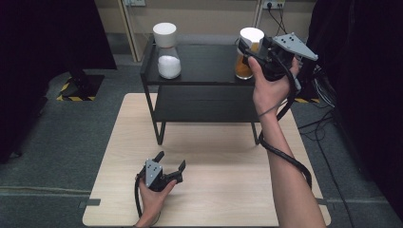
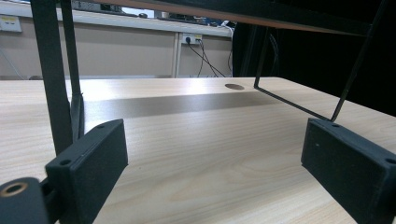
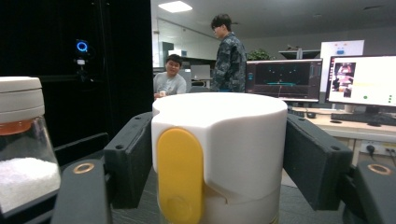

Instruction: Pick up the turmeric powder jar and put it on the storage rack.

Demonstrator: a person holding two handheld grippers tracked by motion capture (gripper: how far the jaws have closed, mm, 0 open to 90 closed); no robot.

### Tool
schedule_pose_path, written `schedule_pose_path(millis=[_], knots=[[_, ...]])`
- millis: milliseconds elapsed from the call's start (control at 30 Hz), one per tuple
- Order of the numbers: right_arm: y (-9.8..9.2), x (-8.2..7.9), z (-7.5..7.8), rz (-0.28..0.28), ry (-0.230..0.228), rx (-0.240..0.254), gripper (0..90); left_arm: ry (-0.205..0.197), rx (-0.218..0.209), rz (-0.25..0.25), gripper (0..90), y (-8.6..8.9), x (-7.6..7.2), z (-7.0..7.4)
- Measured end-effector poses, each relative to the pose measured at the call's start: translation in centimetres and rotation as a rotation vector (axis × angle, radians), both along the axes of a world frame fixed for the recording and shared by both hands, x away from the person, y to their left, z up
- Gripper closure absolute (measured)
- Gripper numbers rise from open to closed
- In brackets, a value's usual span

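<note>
Surface: one pale wood-grain counter (image 1: 214, 190) was recorded on grey carpet, with dark curtains at both sides and wall sockets behind. In the right tool's view an office was seen beyond, with two people and two lit monitors.

Furniture: one black two-tier metal shelf (image 1: 204, 71), thin-legged and flat-topped, was set on the far half of the counter.

Containers, two: one glass jar of white granules (image 1: 167, 56) under a white cylindrical cap at the shelf's top left; one glass jar of orange powder (image 1: 246, 61) at the top right, fitted with a smooth white cap (image 3: 219, 140) bearing a yellow oval tab.

Tools, two: the right tool (image 1: 248, 47) was placed about the orange jar's cap, its black jaws beside the cap on either flank; whether the pads pressed could not be told. The left tool (image 1: 170, 160) was rested on the counter near its front edge, jaws spread wide, nothing between them.
</note>
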State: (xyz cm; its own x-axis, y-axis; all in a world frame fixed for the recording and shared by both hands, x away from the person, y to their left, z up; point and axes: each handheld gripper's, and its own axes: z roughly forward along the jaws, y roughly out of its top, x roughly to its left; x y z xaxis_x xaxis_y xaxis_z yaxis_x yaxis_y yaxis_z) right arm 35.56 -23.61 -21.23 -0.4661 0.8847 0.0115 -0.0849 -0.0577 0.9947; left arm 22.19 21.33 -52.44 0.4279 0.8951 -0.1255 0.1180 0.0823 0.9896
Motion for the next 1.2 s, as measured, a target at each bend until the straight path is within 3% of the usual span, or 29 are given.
schedule_pose_path(millis=[67, 100, 133, 233, 367, 667, 1200], knots=[[-0.1, 0.0, -0.1, 0.000, 0.009, 0.006, 14.8, -0.003, -0.001, -0.001, 6.4, 0.0, 0.0, 0.0], [-0.1, 0.0, -0.1, 0.000, 0.009, 0.006, 14.8, -0.003, -0.001, -0.001, 6.4, 0.0, 0.0, 0.0], [-0.2, -0.2, -0.4, -0.002, 0.009, 0.023, 8.4, -0.003, -0.001, -0.002, 6.4, 0.0, 0.0, 0.0], [-1.3, -0.8, -1.3, 0.014, -0.013, 0.024, 6.0, -0.001, 0.000, -0.001, 6.4, 0.0, 0.0, 0.0], [-2.4, -1.4, -2.2, 0.024, -0.011, 0.038, 3.9, 0.001, 0.000, 0.000, 6.4, 0.0, 0.0, 0.0], [-4.5, -3.2, -4.8, 0.061, -0.020, 0.012, 3.9, -0.004, 0.002, 0.003, 6.4, -0.1, -0.1, -0.1], [-5.7, -4.9, -7.8, 0.077, -0.010, 0.014, 3.9, -0.007, 0.006, 0.003, 6.4, -0.1, -0.1, -0.1]])
